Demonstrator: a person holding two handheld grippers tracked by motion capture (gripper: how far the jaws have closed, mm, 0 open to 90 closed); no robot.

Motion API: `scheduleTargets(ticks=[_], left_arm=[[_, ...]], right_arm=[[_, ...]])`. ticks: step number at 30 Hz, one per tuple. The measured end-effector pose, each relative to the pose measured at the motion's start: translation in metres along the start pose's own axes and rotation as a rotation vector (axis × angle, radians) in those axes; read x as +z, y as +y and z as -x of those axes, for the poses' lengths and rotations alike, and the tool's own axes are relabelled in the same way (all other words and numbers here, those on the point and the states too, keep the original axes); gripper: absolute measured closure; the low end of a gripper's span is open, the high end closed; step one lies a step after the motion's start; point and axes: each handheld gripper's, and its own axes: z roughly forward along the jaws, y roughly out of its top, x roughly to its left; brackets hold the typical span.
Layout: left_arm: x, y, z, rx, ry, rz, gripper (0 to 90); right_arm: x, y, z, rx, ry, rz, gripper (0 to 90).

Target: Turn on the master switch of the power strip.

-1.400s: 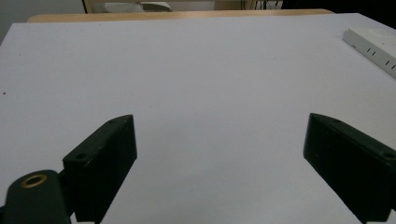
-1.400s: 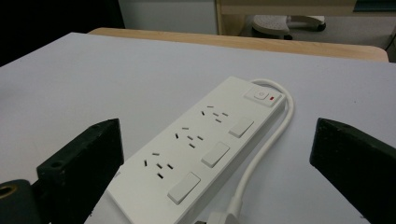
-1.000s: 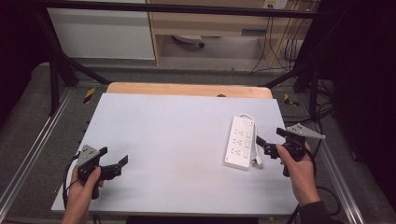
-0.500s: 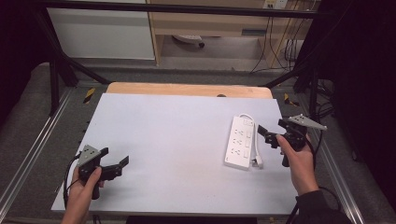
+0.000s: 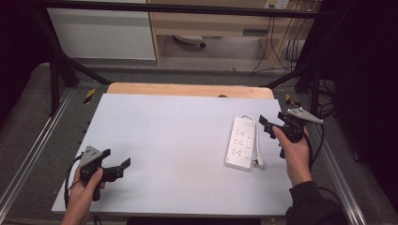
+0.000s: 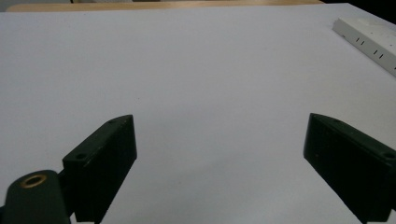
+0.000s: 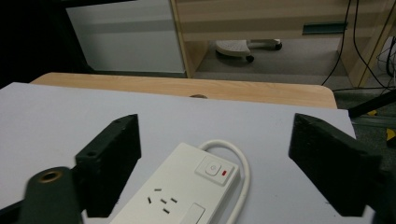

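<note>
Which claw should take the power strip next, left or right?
Right. The right claw hovers beside the power strip, jaws open and just closing somewhat with nothing between them; its view looks down on the switch end. The left claw sits at the table's opposite near corner, open.

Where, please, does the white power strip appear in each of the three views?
High view: the white power strip lies right of centre on the table, just left of the right hand-held gripper.
Left gripper view: one end of it sits at the upper right edge.
Right gripper view: bottom centre, between the black jaws.
Shared landmark: the table's wooden far edge.
</note>
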Motion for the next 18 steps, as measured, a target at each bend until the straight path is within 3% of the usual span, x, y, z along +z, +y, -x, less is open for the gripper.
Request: scheduleTargets(ticks=[2, 4, 12, 15, 18], left_arm=[[0.000, 0.000, 0.000, 0.003, 0.002, 0.002, 9.5], [0.000, 0.000, 0.000, 0.003, 0.002, 0.000, 9.5], [0.001, -0.001, -0.002, -0.004, 0.008, -0.012, 9.5], [0.001, -0.001, -0.001, -0.002, 0.004, -0.011, 9.5], [0.002, 0.000, 0.000, -0.003, 0.001, -0.009, 9.5]], right_arm=[[0.003, 0.000, 0.001, 0.006, 0.002, 0.003, 23.6], [0.011, 0.002, 0.003, 0.015, 0.001, 0.007, 32.8], [0.037, 0.008, 0.003, -0.035, -0.025, 0.010, 51.5], [0.042, 0.008, 0.003, -0.025, -0.017, 0.020, 55.4], [0.052, 0.007, 0.001, -0.046, -0.011, -0.001, 62.6]])
